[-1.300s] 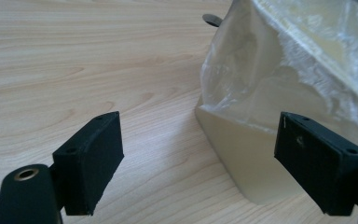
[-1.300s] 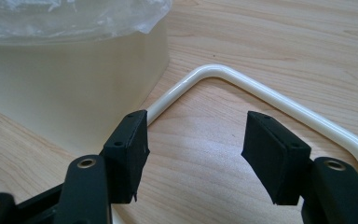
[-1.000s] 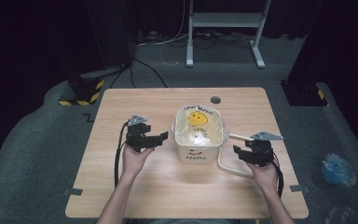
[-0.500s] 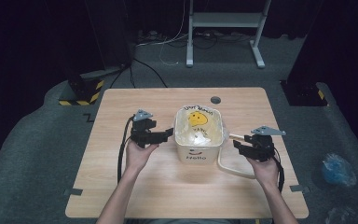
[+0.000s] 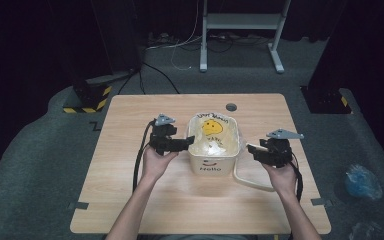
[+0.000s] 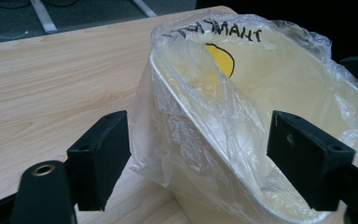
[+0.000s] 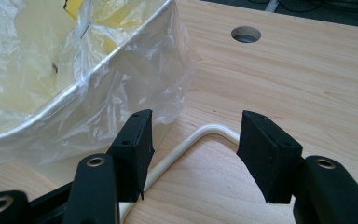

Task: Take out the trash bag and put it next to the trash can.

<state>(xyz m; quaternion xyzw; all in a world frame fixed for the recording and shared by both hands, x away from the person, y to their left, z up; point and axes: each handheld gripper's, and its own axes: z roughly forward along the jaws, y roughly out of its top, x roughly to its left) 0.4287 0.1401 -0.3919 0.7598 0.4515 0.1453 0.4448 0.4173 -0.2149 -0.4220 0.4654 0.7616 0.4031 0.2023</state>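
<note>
My left gripper stands apart, its jaws straddling the rim of the cream plastic bin with the clear plastic liner bag between them; they have just been closing a little, yet the pads do not press on the film. My right gripper is also apart, just off the bin's right side, over the cream handle that lies flat on the desk, and it clamps nothing. The bin sits near the middle of the desk, a little toward its far edge, this side of the round cable hole, with the bag's yellow smiley print facing up inside.

My worry is the thin film. If I close the left jaws on the bag alone and pull, I judge it may tear or slip off the rim. If I catch bin wall and film together, the light bin could tip or slide across the desk. The right jaws could snag the handle and drag the bin sideways.
</note>
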